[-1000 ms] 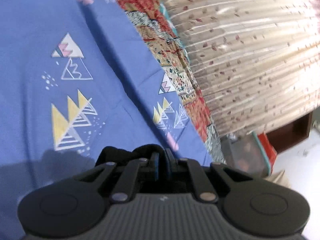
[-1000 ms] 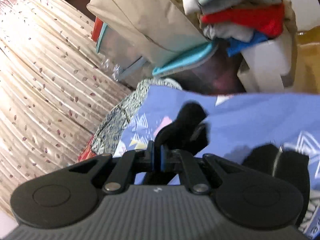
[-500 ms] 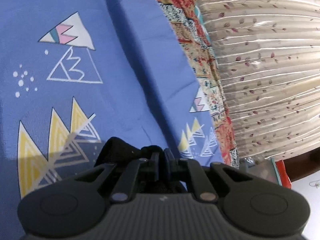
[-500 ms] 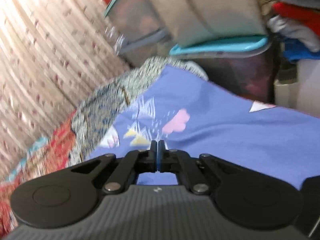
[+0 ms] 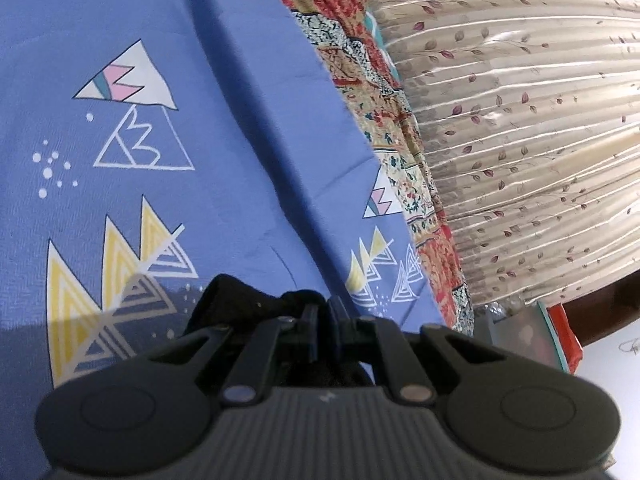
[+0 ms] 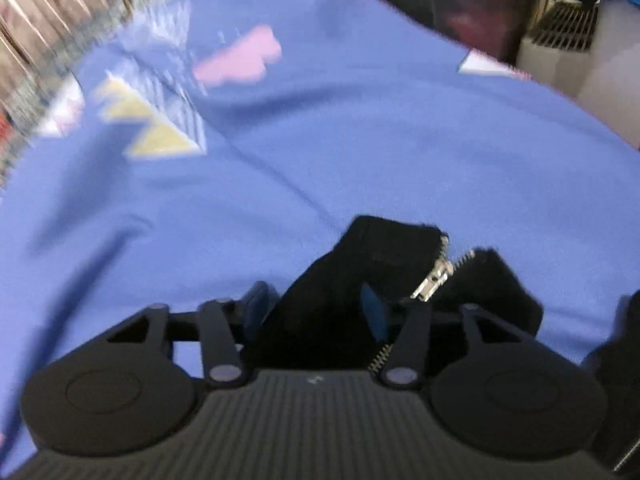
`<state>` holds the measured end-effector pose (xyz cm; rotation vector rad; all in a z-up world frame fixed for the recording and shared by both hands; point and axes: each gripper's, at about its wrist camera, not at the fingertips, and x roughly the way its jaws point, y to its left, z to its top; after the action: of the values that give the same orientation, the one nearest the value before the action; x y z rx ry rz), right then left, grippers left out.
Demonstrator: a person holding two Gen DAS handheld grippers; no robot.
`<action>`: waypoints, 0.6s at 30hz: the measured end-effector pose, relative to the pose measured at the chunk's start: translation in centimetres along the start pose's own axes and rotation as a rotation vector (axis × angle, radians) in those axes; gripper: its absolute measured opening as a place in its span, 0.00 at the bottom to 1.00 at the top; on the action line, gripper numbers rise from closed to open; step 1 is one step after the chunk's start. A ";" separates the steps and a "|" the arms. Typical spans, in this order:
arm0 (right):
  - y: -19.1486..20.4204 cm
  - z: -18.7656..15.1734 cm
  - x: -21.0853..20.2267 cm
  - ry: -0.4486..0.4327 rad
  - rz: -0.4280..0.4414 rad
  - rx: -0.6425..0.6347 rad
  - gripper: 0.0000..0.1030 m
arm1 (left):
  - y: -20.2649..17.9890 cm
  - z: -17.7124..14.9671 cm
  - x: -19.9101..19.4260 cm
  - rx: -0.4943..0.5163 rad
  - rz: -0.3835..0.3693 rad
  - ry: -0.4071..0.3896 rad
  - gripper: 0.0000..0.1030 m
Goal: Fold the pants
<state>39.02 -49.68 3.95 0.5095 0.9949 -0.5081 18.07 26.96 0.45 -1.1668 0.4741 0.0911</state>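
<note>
We hold left gripper (image 5: pixel 324 320) low, angled slightly down, jaws clamped tight on black fabric | right gripper (image 6: pixel 316 308) pitched steeply down, jaws opening, dark cloth between the fingers (image 6: pixel 256 304)

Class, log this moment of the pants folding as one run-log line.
left gripper: shut on black pants | right gripper: opening, pants between fingers | surface: blue patterned sheet
</note>
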 end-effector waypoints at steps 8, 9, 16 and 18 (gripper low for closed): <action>-2.7 4.0 -7.5 -0.290 0.370 0.277 0.05 | 0.2 0.2 0.1 -0.011 -0.013 -0.010 0.06; -3.2 4.3 -8.8 -0.315 0.412 0.289 0.05 | 0.2 0.0 -0.1 -0.010 -0.020 -0.016 0.06; -8.8 2.4 -15.8 -0.337 0.573 0.301 0.04 | -0.1 -1.9 -5.0 -0.001 -0.102 -0.007 0.06; -12.2 0.3 -17.6 -0.339 0.579 0.297 0.04 | -0.1 -3.3 -7.8 0.032 -0.114 0.007 0.06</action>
<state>23.78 -56.33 17.50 0.9075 0.4136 -0.2056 10.05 25.28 2.65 -1.1611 0.4134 -0.0189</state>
